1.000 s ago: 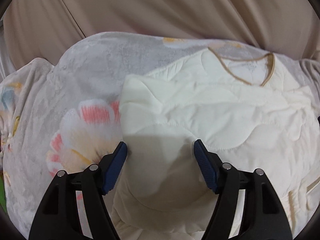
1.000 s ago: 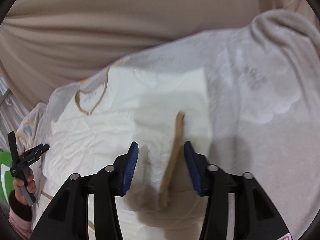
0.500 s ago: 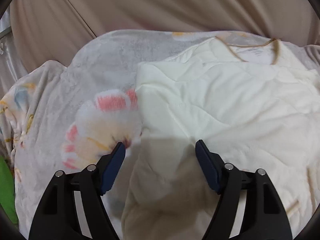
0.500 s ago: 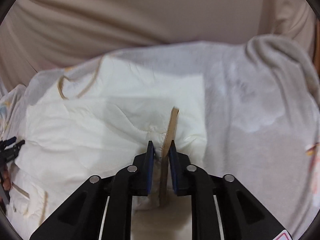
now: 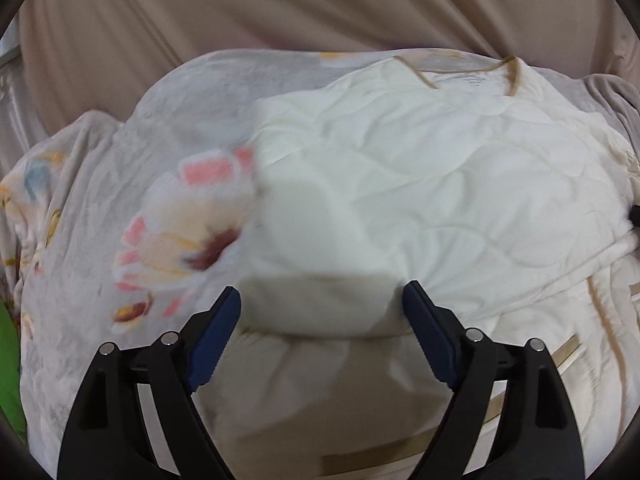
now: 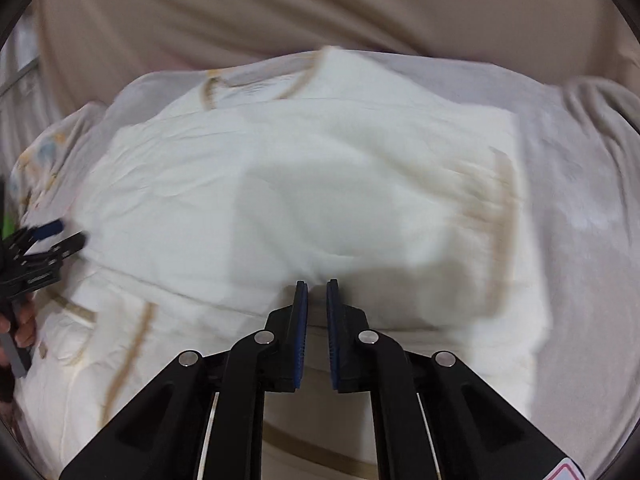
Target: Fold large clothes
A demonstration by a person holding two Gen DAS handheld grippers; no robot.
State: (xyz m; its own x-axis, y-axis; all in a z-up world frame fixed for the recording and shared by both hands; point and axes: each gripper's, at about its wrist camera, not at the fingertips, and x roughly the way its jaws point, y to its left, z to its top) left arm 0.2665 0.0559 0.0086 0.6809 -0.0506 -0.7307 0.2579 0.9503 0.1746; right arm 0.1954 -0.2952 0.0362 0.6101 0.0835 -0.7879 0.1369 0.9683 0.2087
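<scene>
A: In the left wrist view, what is at the far left of the frame?

B: A green patch (image 5: pixel 8 364) at the lower left edge, then a pale floral blanket (image 5: pixel 132 208) with a pink and yellow flower print filling the left half. A beige draped cloth (image 5: pixel 280 4) runs across the top.

A: And the garment?

B: The cream quilted garment (image 5: pixel 440 184) lies on the blanket from the centre to the right edge. Its tan-trimmed neckline (image 5: pixel 472 76) sits at the upper right, and tan stripes show at the lower right.

A: The left gripper?

B: The left gripper (image 5: pixel 321 300) sits at the bottom centre, jaws spread wide, with a folded edge of the garment between the blue pads (image 5: pixel 216 328), untouched by either.

A: Now the right wrist view.

B: At the far left edge is the left gripper (image 6: pixel 52 240), held in a hand (image 6: pixel 18 320), just beside the garment's left side. The garment (image 6: pixel 224 184) spreads over the middle, blurred, with a tan band (image 6: pixel 504 200) at right. The blanket (image 6: pixel 580 208) shows plain grey on the right.

A: The right gripper?

B: The right gripper (image 6: pixel 317 286) is at the bottom centre, jaws nearly together. It seems to pinch a fold of the garment at its tips, though blur makes that hard to confirm.
</scene>
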